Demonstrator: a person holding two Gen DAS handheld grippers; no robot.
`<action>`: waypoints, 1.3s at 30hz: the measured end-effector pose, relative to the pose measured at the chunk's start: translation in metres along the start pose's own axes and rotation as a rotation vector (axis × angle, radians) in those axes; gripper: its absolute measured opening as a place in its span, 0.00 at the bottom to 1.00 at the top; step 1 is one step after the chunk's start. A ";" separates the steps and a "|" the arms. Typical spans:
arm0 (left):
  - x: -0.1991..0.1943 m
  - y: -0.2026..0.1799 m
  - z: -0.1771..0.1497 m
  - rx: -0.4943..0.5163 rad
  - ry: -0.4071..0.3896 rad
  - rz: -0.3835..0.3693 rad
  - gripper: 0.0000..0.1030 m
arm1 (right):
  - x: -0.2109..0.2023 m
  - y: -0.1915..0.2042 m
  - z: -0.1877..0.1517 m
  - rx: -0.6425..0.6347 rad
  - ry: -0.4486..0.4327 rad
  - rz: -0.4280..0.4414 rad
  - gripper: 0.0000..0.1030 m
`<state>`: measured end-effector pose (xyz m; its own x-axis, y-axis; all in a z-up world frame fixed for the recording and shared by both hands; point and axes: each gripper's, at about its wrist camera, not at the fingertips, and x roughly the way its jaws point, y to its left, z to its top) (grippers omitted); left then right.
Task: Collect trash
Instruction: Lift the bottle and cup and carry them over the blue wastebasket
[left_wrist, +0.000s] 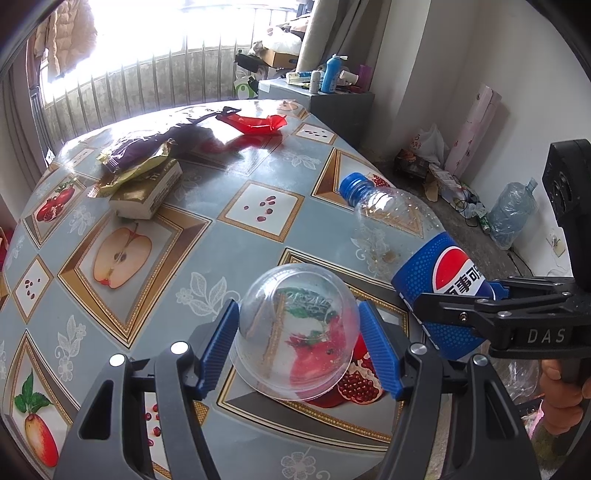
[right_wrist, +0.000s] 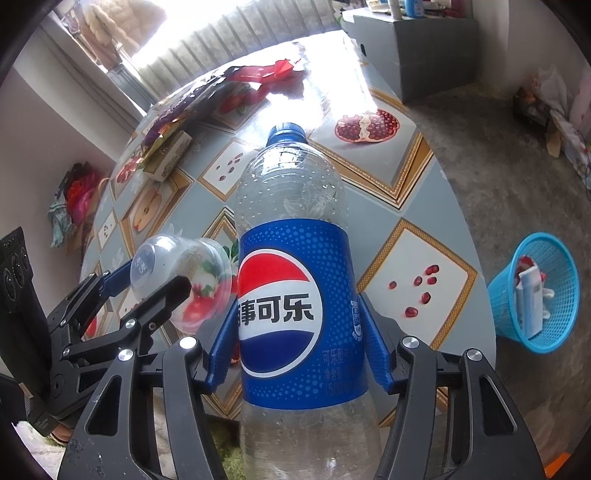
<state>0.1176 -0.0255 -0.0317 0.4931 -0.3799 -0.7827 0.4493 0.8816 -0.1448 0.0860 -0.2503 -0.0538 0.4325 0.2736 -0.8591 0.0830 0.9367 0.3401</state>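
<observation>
- Your left tongs (left_wrist: 299, 328) grip a clear plastic cup (left_wrist: 295, 332) by its sides, held over the tabletop (left_wrist: 207, 192)
- Your right tongs (right_wrist: 295, 336) clamp a Pepsi bottle (right_wrist: 295, 295) around its blue label, cap pointing away from you
- Wrappers (left_wrist: 140, 158), a small box (left_wrist: 147, 195) and a red bag (left_wrist: 255, 122) lie across the tabletop
- A blue basket (right_wrist: 535, 291) holding some trash stands on the floor to your right

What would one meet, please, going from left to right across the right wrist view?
Left gripper holding the clear cup → Pepsi bottle in the right gripper → blue basket on the floor.
</observation>
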 end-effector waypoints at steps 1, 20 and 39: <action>-0.001 0.000 0.000 0.000 -0.002 0.001 0.63 | -0.001 -0.001 0.000 0.004 -0.003 0.002 0.55; -0.018 -0.012 0.026 0.049 -0.023 -0.059 0.63 | -0.039 -0.025 0.005 0.108 -0.140 0.073 0.54; 0.075 -0.261 0.123 0.388 0.201 -0.467 0.63 | -0.133 -0.253 -0.095 0.709 -0.387 -0.128 0.55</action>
<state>0.1294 -0.3185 0.0219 0.0477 -0.6067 -0.7935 0.8386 0.4559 -0.2982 -0.0778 -0.5033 -0.0618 0.6503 -0.0423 -0.7585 0.6443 0.5596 0.5212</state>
